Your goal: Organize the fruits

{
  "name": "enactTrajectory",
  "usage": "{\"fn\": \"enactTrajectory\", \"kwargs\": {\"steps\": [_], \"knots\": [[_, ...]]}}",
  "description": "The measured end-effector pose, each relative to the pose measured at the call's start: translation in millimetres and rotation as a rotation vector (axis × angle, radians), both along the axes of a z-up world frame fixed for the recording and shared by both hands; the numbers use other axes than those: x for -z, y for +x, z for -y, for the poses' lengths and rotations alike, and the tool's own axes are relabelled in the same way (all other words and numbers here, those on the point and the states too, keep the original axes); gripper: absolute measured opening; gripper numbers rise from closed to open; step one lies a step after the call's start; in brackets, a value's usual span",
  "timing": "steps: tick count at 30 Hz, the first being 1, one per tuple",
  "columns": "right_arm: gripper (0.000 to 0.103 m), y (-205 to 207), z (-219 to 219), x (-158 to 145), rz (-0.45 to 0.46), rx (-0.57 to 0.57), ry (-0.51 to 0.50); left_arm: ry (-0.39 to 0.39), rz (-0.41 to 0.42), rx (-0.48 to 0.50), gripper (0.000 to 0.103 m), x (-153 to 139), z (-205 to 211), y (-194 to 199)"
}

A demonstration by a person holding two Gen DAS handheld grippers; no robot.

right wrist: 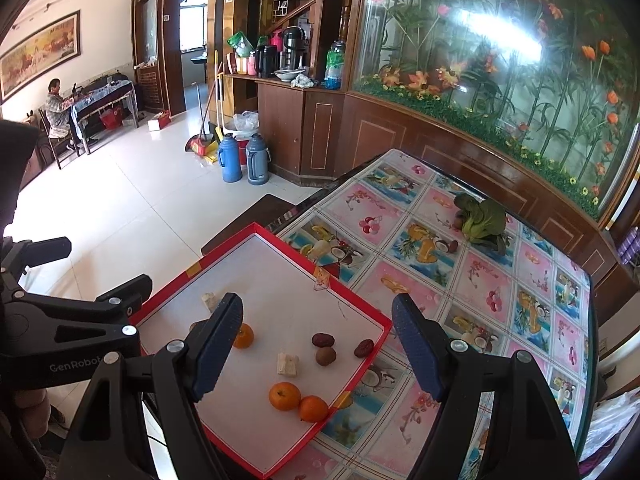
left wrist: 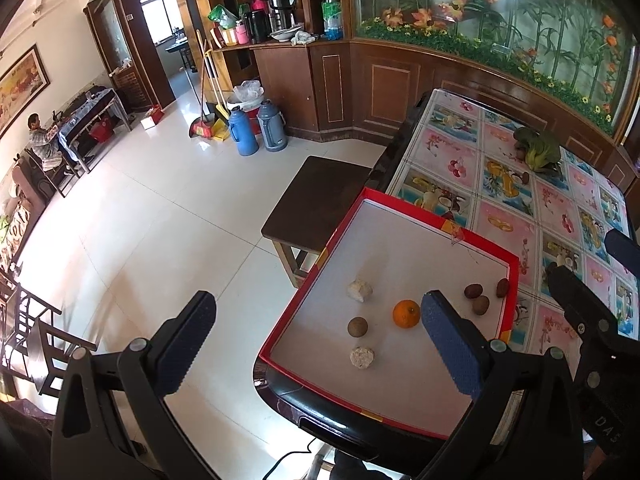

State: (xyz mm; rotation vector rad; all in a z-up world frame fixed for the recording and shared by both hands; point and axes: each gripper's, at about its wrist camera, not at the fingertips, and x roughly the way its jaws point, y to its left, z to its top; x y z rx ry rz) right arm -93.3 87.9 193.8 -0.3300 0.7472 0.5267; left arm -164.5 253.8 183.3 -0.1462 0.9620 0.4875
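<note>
A red-rimmed tray (left wrist: 400,248) (right wrist: 280,280) with a white floor sits on the corner of the table (right wrist: 480,292). It holds three oranges (right wrist: 284,396) (right wrist: 313,408) (left wrist: 406,313), several brown dates (right wrist: 322,340) (left wrist: 473,291), a round brown fruit (left wrist: 357,327) and pale chunks (right wrist: 288,364) (left wrist: 362,357). My left gripper (left wrist: 320,340) hovers open over the tray's near left corner, holding nothing. My right gripper (right wrist: 320,344) is open and empty above the tray's right side. Its left finger (right wrist: 218,344) partly hides one orange.
A leafy green vegetable (right wrist: 482,220) and a lone date (right wrist: 453,246) lie further back on the fruit-patterned tablecloth. A dark wooden stool (left wrist: 320,200) stands beside the table. Two thermos flasks (left wrist: 256,130) stand by the cabinet. A person (left wrist: 40,136) sits far off.
</note>
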Motion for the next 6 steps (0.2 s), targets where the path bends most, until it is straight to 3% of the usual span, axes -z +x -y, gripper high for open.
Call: {"fn": "enactTrajectory", "kwargs": {"steps": [6], "knots": [[0.077, 5.2, 1.0, 6.5, -0.016, 0.009, 0.009, 0.015, 0.011, 0.02, 0.102, -1.6, 4.3, 11.8]]}}
